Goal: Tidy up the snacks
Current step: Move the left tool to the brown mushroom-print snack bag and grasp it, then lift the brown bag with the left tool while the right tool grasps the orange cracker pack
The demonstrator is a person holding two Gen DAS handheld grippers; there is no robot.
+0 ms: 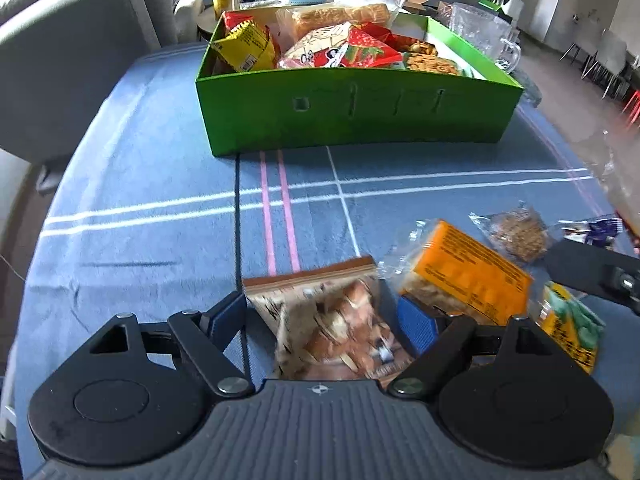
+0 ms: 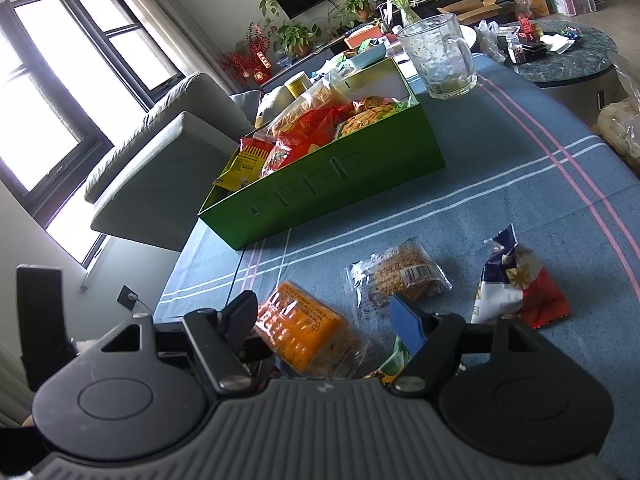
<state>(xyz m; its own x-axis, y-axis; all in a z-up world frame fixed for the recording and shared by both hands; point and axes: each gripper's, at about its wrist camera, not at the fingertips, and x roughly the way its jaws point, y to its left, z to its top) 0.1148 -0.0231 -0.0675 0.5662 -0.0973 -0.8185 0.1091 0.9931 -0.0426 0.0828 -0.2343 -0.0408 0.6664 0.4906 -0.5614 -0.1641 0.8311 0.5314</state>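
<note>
Blue cloth (image 1: pixel 160 208) with white and pink stripes covers the table, and a sofa (image 2: pixel 168 148) and lots of plants stand behind it. At the far end of the cloth sits a green box (image 1: pixel 352 108). It is already piled high with snacks: yellow packs, red packs and a big bag of crackers. So a lot of the tidying looks done. A glass jug (image 2: pixel 440 56) stands just beside the box.

Some snacks still lie on the cloth, well apart from the box. I count 5 in the 2 views. A brown bag (image 1: pixel 332 320) lies between the fingers of the left gripper (image 1: pixel 324 316). Its tongs are wide, with a gap on each side of the bag, so the bag does not look pinched yet. Just beside it is an orange pack (image 1: pixel 468 276), then a clear pack with a brown cake (image 2: pixel 400 276) inside, and a blue, white and red bag (image 2: pixel 516 280) off to the right. A yellow and green pack (image 1: pixel 572 328) peeks out at the near edge.

The right gripper (image 2: pixel 324 320) hangs over the orange pack with its tongs wide too, holding nothing.

I think the job is more than half done. These 5 snacks still need to go into the box, and the brown bag looks like the next 1 to be picked up.
</note>
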